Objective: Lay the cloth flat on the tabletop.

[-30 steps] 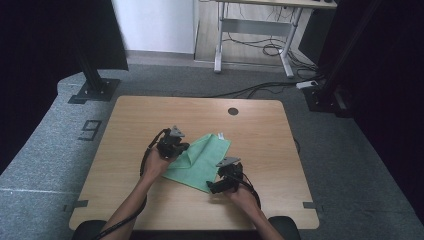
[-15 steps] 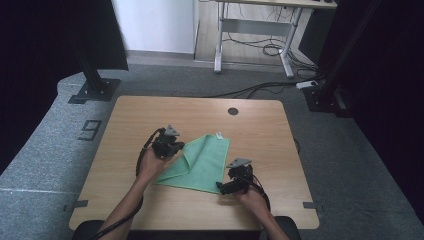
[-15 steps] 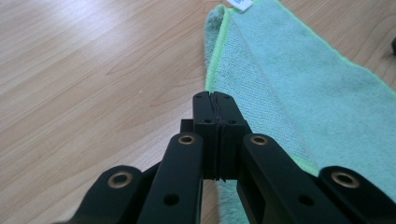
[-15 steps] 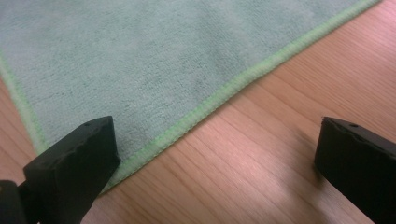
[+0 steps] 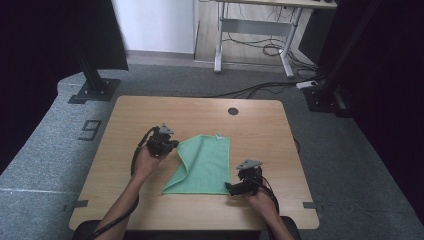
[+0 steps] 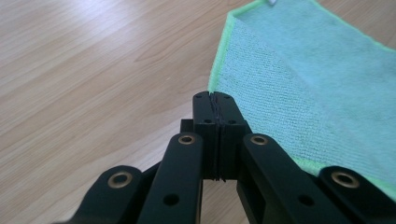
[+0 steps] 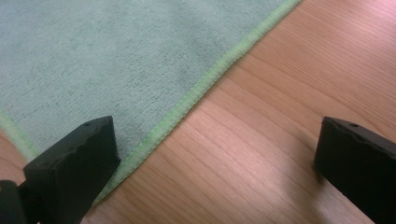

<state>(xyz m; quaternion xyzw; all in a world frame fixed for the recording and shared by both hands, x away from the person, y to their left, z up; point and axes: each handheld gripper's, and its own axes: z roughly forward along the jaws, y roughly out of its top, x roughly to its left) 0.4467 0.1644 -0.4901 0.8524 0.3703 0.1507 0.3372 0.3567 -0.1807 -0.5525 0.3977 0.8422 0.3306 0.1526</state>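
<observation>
A green cloth lies spread on the wooden table, its left part folded over in a flap. My left gripper sits at the cloth's upper left corner. In the left gripper view its jaws are pressed together, and the cloth's green hem runs straight into the seam between them. My right gripper is at the cloth's near right corner. In the right gripper view it stands wide open, one jaw over the cloth and the other over bare wood, nothing gripped.
A small white tag sticks out at the cloth's far edge. A round cable hole sits near the table's far edge. Black stands and a desk frame are on the floor beyond the table.
The hands have drawn apart: the left gripper went left, the right gripper went right. The cloth lies wider and flatter between them than a second ago.
</observation>
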